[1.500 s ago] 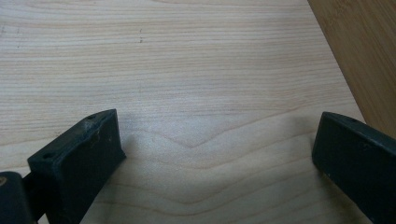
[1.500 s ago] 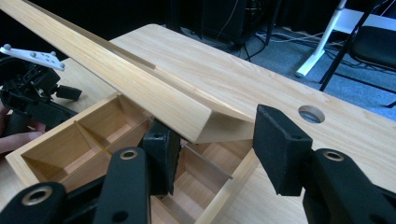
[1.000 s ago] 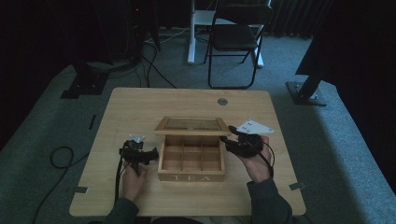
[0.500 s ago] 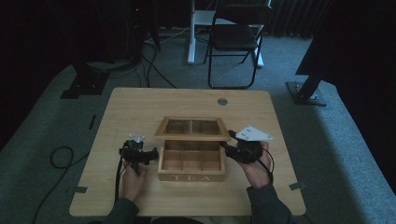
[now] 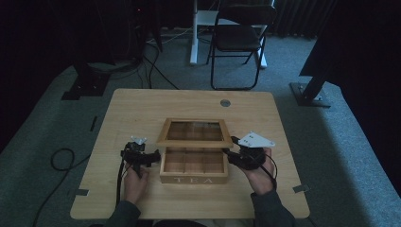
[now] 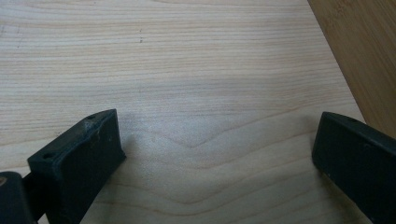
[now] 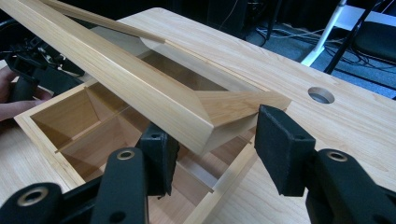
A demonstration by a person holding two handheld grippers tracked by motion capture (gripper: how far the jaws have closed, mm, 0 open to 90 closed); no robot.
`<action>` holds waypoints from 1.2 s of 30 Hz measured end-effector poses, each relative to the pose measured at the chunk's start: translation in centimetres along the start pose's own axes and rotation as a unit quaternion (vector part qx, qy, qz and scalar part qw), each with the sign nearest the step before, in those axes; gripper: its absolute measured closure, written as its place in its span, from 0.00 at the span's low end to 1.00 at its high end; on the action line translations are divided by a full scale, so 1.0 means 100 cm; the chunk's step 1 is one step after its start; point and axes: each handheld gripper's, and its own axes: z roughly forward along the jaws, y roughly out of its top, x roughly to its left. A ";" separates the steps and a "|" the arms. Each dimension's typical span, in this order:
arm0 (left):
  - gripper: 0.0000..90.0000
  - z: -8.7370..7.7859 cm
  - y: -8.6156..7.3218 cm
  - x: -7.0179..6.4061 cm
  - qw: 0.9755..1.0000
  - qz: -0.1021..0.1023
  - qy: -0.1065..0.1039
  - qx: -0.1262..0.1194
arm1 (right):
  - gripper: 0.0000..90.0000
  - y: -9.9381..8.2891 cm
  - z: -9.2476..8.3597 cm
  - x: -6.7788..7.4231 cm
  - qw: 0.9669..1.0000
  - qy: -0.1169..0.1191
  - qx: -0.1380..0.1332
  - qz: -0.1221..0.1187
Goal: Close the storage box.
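Tilting lid [image 5: 195,132] (long axis crosswise)

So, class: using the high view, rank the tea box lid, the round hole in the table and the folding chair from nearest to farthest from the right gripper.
1. Tea box lid, just left of the right gripper.
2. Round hole, farther back on the table.
3. Folding chair, beyond the table.

One tea box [image 5: 194,166]; two hand-held grippers [image 5: 232,157]; one chair [image 5: 239,38].

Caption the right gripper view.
Right gripper straddling the corner of the tea box's raised lid, jaws just opening, above empty compartments.
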 end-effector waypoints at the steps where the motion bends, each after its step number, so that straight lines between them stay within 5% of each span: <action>1: 0.02 0.000 0.000 0.000 1.000 0.000 0.000 0.000 | 0.55 -0.001 0.000 0.000 1.000 0.000 0.001 0.001; 36: 0.02 0.000 0.000 0.000 1.000 -0.001 0.000 -0.001 | 0.55 -0.028 0.001 0.009 0.999 0.016 0.032 0.007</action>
